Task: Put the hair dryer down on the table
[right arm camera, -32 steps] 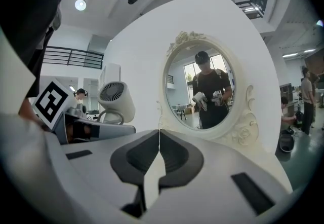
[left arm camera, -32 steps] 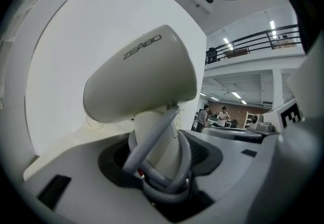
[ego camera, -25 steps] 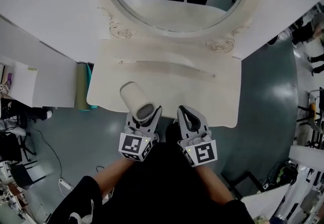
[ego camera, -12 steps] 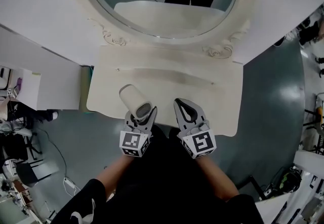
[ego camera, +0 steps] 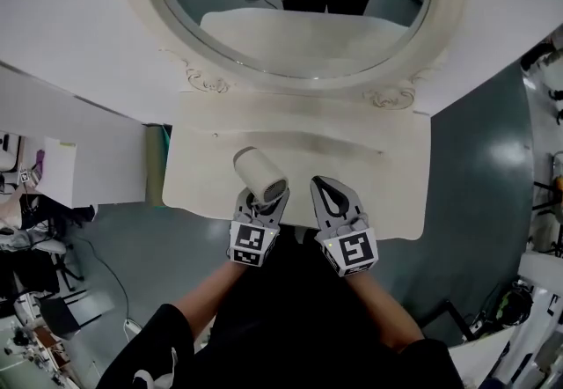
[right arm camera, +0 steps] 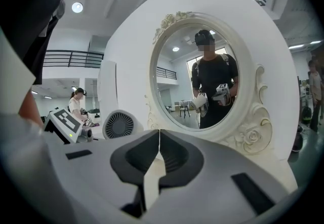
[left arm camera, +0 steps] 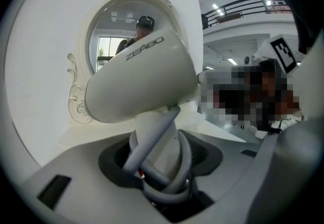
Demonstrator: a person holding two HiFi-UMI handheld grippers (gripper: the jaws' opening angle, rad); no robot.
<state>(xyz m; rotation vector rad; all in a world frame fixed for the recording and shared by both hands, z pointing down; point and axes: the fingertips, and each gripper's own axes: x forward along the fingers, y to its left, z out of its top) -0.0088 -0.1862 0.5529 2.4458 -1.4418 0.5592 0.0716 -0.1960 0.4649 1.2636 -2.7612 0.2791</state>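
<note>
Cream plastic barrel-shaped hair dryer point(ego camera: 259, 173) held above the near edge of the cream bench point(ego camera: 396, 194), left gripper point(ego camera: 262, 204) fingers clamped on its cord-wrapped handle point(left arm camera: 161, 139), right gripper point(ego camera: 333, 199) fingers together; released here, it may roll off.

The left gripper point(ego camera: 262, 202) is light grey, with dark pads inside its jaws; behind the jaws sits the left cube point(ego camera: 252, 245), white with black square markers; the right gripper point(ego camera: 326, 189) looks the same, with the right cube point(ego camera: 350, 253) at its back; behind both cubes the person wears a black top point(ego camera: 290, 326) with short sleeves; the left sleeve point(ego camera: 151, 334) has a white mark point(ego camera: 141, 376).
</note>
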